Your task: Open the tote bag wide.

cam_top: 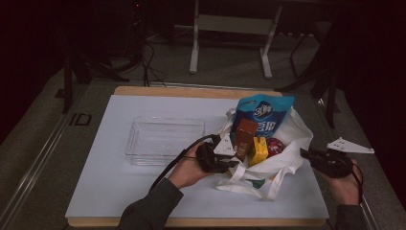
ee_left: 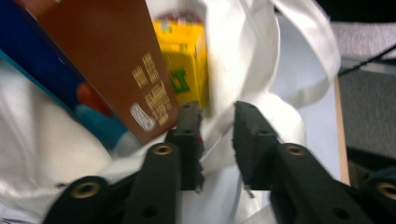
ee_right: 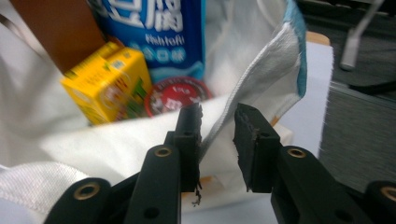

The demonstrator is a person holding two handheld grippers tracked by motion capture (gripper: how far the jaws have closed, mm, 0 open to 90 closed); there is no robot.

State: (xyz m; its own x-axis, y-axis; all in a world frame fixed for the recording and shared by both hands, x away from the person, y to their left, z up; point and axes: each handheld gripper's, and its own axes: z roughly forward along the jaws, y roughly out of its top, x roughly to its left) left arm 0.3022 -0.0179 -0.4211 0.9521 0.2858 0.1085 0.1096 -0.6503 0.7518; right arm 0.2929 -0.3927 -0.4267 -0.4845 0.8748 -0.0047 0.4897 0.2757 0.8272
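Observation:
A white cloth tote bag (cam_top: 298, 130) stands open on the white board. It holds a blue snack packet (cam_top: 265, 112), a brown box (cam_top: 245, 136), a yellow box (cam_top: 259, 149) and a round red item (cam_top: 276, 146). My left gripper (cam_top: 231, 163) is at the bag's left rim. In the left gripper view its jaws (ee_left: 217, 114) stand a little apart with a fold of the bag (ee_left: 252, 51) between them, below the brown box (ee_left: 107, 56) and the yellow box (ee_left: 184, 60). My right gripper (cam_top: 306, 154) is at the right rim. Its jaws (ee_right: 217, 114) straddle the bag's edge (ee_right: 254, 70) with a gap.
An empty clear plastic tray (cam_top: 163, 139) lies on the white board (cam_top: 119, 187) left of the bag. A wooden edge borders the board. Beyond the table are cables and a metal frame (cam_top: 230, 24) on a dark floor.

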